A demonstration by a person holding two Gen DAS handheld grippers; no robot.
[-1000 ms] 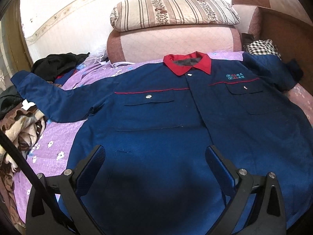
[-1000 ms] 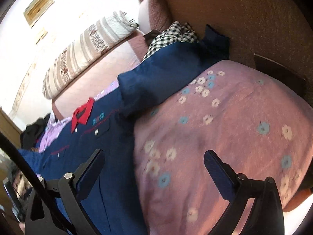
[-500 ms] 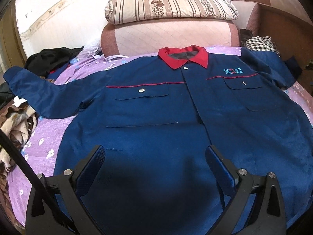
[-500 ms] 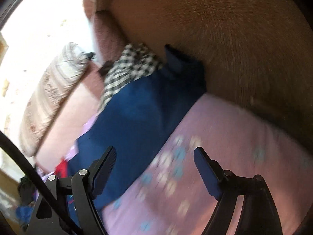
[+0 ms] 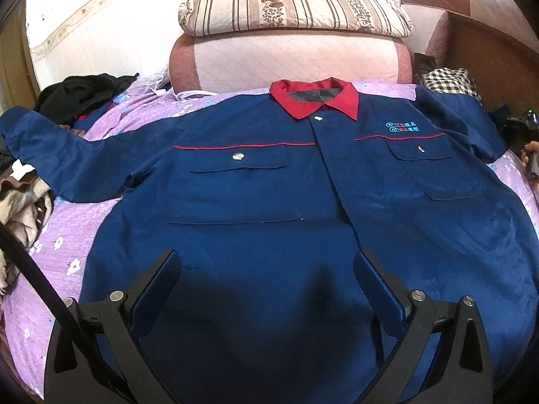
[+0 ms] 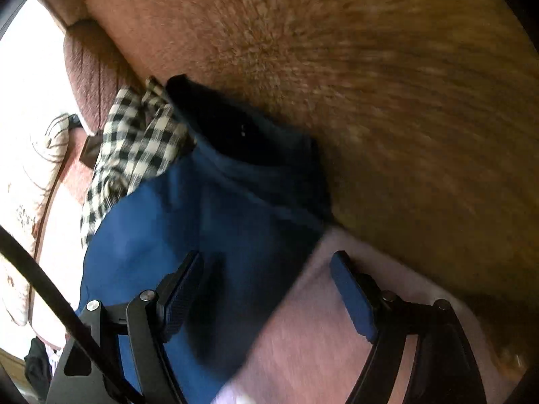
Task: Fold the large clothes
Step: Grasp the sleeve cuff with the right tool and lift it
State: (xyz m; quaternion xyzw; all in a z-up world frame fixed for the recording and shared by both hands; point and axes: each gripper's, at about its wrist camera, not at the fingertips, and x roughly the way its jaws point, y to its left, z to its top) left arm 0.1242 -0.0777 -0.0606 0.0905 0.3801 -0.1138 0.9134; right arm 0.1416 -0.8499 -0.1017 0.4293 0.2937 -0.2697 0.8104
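Blue and flat, the work jacket (image 5: 269, 202) lies spread on the purple bedsheet (image 5: 67, 235), front up, not folded at all yet. Every fold is left to do. Its red collar (image 5: 316, 99) points away from the left gripper (image 5: 266, 286), so it runs long from near to far. The left gripper hangs wide open over the bottom edge. The right gripper (image 6: 266, 289), also open and empty, sits by the sleeve (image 6: 202, 208).

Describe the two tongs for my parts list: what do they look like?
Both look alike. The left tongs and right tongs have black angular frames with triangular cut-outs and silver pivot screws. Each finger carries a dark blue ribbed pad. A black cable crosses the lower left of each view. No markings or sleeves show.
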